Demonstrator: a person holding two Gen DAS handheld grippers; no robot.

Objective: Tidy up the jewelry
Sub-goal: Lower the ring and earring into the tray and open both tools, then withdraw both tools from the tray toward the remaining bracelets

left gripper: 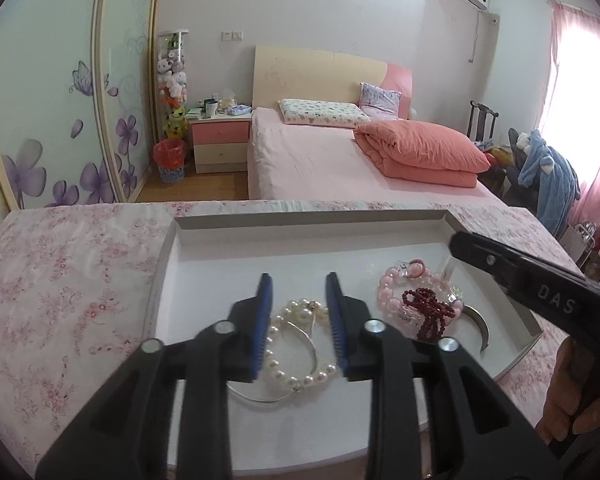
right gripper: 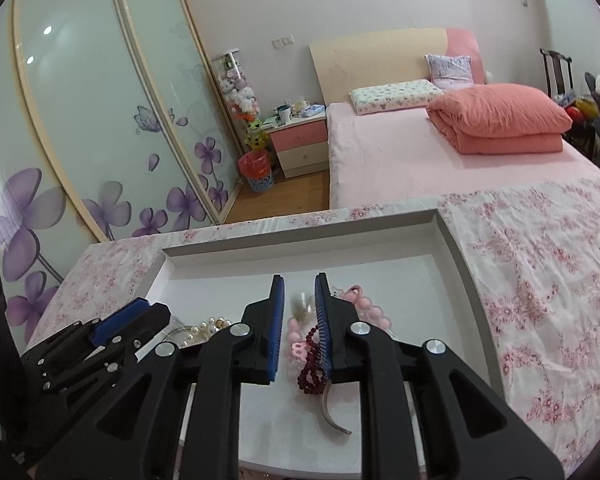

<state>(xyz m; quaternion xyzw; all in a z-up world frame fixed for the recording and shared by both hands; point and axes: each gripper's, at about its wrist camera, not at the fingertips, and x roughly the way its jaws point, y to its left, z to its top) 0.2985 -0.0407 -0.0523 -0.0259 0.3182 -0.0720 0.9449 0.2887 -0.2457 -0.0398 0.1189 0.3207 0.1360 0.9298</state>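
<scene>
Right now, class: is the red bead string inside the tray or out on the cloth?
Inside. The red bead string lies on the tray floor, overlapping the pink bead bracelet.

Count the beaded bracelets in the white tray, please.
3: white pearl bracelet beneath the left gripper; pink bead bracelet further right; dark red bead string lying over the pink one. Others may be hidden.

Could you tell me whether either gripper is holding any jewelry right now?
No: left gripper is open above the pearl bracelet; right gripper is open over the dark red beads.
</scene>
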